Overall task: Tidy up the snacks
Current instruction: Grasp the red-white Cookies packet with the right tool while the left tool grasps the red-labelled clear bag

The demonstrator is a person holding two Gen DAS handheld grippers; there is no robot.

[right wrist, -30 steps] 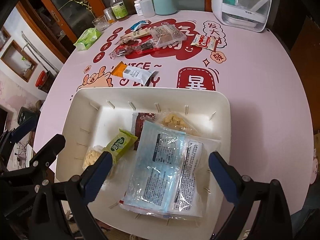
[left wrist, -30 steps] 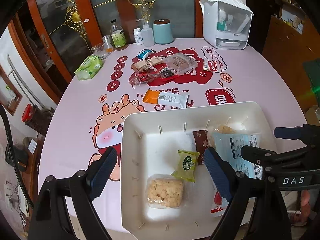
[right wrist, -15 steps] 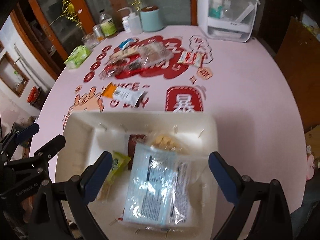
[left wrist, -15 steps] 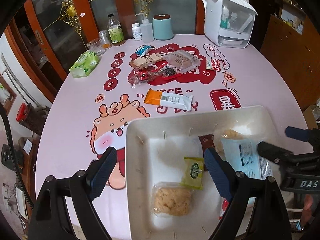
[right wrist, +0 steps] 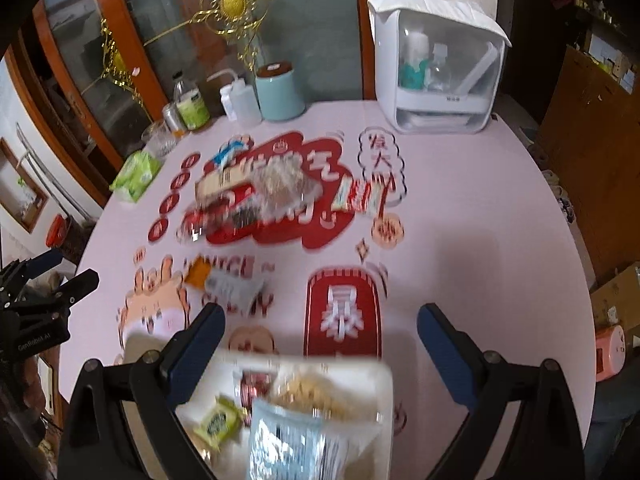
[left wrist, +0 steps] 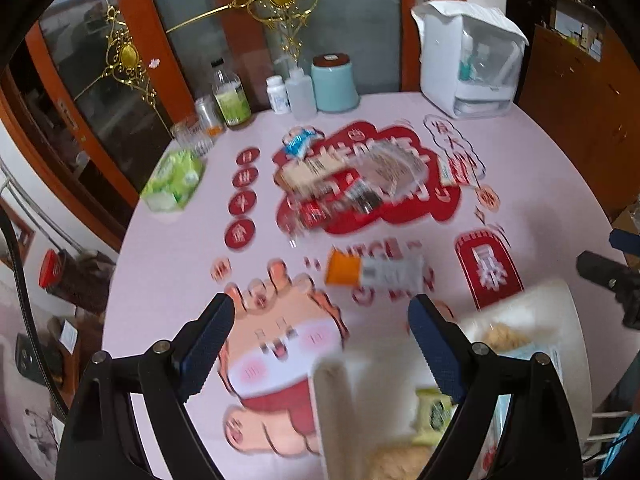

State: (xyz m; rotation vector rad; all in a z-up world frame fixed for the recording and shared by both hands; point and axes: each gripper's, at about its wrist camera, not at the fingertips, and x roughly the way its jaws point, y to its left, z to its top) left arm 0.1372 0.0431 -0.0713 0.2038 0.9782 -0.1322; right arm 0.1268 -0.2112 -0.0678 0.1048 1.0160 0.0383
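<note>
A white tray point(left wrist: 572, 320) sits at the near edge of the pink table and holds a green packet point(left wrist: 434, 414), a pale-blue bag point(right wrist: 292, 440) and crisp-rice cakes point(right wrist: 316, 394). An orange-and-white bar point(left wrist: 374, 270) lies just beyond the tray. A pile of loose snacks point(left wrist: 348, 178) lies on the red print at mid-table, with a red-and-white packet point(right wrist: 360, 196) to its right. My left gripper point(left wrist: 320, 324) is open and empty above the table, left of the tray. My right gripper point(right wrist: 322, 334) is open and empty over the tray's far rim.
At the table's back stand a white dispenser point(left wrist: 470, 58), a teal canister point(left wrist: 334, 84), bottles point(left wrist: 230, 98) and a glass point(left wrist: 192, 140). A green tissue pack point(left wrist: 174, 180) lies at the left. A wooden glass door stands behind the table.
Both grippers have pulled up and tilted toward the far side of the table. The tray has slid to the bottom of both views. Both stay open and empty.
</note>
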